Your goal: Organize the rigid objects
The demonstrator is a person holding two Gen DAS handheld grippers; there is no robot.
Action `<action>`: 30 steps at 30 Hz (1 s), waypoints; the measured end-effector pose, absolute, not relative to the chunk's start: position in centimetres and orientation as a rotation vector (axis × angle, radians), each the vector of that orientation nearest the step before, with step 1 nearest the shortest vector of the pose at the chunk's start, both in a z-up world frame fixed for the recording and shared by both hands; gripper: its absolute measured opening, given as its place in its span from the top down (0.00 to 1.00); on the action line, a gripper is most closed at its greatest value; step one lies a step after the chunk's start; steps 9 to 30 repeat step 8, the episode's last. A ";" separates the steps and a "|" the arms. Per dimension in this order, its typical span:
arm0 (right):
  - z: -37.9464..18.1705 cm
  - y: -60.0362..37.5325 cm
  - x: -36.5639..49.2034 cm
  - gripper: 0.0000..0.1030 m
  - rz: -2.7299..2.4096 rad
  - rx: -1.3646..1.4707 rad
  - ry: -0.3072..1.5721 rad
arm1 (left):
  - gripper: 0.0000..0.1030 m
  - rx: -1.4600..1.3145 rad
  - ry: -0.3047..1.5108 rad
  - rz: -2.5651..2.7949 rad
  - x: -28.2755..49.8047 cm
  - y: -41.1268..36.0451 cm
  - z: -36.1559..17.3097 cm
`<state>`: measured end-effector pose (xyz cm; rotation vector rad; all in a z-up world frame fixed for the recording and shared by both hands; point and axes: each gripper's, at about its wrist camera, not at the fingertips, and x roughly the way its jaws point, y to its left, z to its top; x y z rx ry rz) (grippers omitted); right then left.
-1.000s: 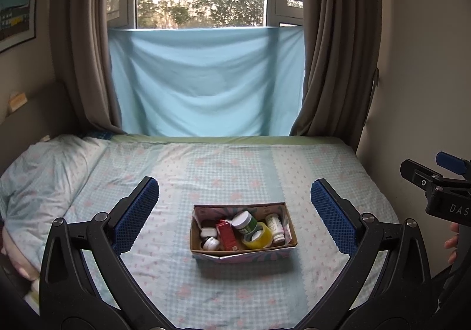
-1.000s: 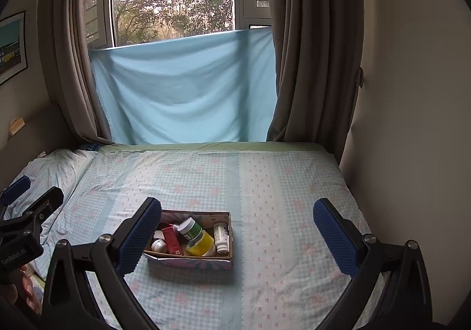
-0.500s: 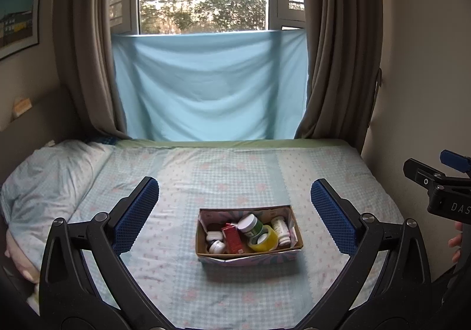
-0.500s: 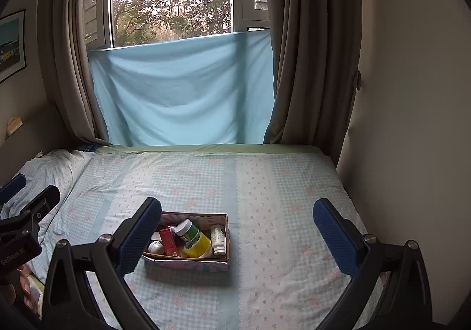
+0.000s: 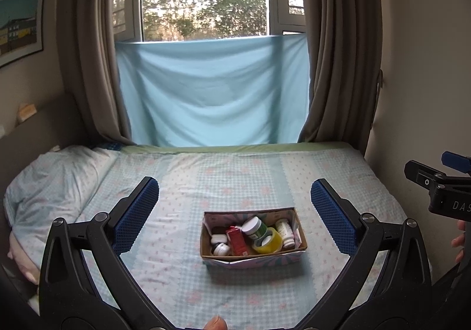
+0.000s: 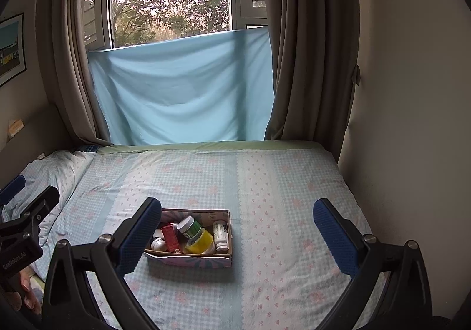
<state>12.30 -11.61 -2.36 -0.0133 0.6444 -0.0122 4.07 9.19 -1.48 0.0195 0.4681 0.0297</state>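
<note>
bedding fills my left view: a pale blue checked bed sheet (image 5: 182, 241) with pink flowers, a rumpled matching pillow (image 5: 53, 180) at the left, grey-brown curtains (image 5: 338, 50) framing a window half covered by a light blue cloth (image 5: 212, 91). my left gripper (image 5: 235, 212) stands wide, its blue ribbed pads holding nothing. between them, on the sheet, sits the small open cardboard box (image 5: 253, 260), packed with a white-lidded green jar (image 5: 253, 227), a yellow tape roll (image 5: 269, 241), a red carton (image 5: 238, 240) and a white pill bottle (image 5: 285, 232); the small white things at its left end are hard to make out. my right gripper's black frame is cut off at the right edge.

right view: same sheet, same curtains, a framed picture (image 6: 10, 50) cropped at the left. my right gripper (image 6: 237, 230) is spread wide and bare, and its left pad hides the box's left end. the box lies left of centre. the labels are too small to read.
</note>
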 end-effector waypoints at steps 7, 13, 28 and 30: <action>-2.6 -11.4 11.7 0.00 -0.010 -0.013 0.642 | 0.00 -0.013 0.417 0.058 2.9 10.0 -1.1; -2.6 -11.3 11.6 0.00 -0.009 -0.014 0.642 | 0.00 -0.009 0.417 0.064 2.9 10.0 -1.1; -2.6 -11.3 11.6 0.00 -0.009 -0.014 0.642 | 0.00 -0.009 0.417 0.064 2.9 10.0 -1.1; -2.6 -11.3 11.6 0.00 -0.009 -0.014 0.642 | 0.00 -0.009 0.417 0.064 2.9 10.0 -1.1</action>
